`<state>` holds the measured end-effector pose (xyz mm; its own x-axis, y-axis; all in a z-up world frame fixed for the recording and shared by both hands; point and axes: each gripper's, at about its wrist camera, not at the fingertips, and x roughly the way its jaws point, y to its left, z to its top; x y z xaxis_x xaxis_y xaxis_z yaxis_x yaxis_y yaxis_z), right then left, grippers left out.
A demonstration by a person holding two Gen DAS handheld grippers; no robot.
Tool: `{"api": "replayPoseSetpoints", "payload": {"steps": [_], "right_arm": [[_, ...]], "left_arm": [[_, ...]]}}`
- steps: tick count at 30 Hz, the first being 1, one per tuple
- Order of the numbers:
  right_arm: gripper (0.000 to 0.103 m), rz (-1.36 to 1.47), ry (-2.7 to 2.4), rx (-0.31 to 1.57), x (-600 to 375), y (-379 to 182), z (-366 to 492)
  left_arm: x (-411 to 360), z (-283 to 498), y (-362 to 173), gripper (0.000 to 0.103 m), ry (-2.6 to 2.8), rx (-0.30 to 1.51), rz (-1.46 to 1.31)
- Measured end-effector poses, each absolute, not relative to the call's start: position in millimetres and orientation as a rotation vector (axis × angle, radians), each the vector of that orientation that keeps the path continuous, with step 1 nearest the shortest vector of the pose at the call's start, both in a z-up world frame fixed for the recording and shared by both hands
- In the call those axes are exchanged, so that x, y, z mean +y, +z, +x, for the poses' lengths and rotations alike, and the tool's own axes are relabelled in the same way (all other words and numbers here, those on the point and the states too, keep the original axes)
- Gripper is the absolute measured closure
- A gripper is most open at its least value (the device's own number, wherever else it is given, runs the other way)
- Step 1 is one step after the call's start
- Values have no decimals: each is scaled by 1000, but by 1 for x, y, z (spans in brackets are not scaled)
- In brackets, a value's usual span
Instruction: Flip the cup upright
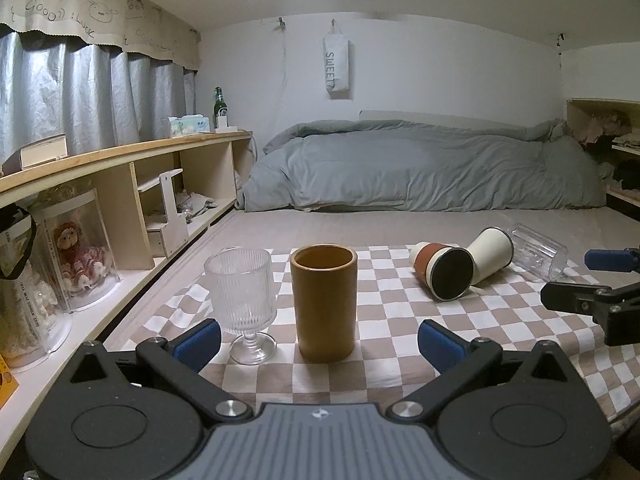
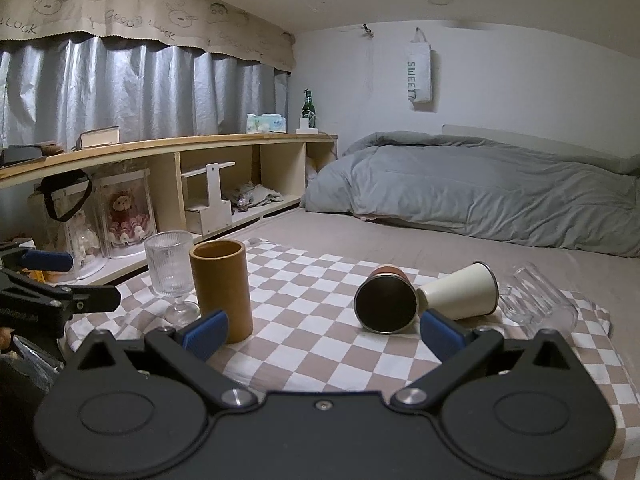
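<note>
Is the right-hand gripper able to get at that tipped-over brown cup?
Probably yes: the right gripper is open, the brown cup lies just ahead, nothing between; the cream cup crowds its far side.

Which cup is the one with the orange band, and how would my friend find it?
Look at the checkered cloth on the bed. Three cups lie tipped over together at its right side. The banded cup is the leftmost, its dark mouth facing the camera, beside a plain cream cup and a clear glass.
</note>
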<state>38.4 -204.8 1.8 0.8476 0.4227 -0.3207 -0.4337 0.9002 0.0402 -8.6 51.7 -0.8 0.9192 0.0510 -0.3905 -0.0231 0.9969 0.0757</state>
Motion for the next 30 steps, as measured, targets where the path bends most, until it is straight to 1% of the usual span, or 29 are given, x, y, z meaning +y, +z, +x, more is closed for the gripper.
{"api": "replayPoseSetpoints", "payload": {"steps": [30], "right_arm": [[0,-35,454,327,-206,3,37]], "left_arm": [[57,-10,-5,0,45,410,76]]}}
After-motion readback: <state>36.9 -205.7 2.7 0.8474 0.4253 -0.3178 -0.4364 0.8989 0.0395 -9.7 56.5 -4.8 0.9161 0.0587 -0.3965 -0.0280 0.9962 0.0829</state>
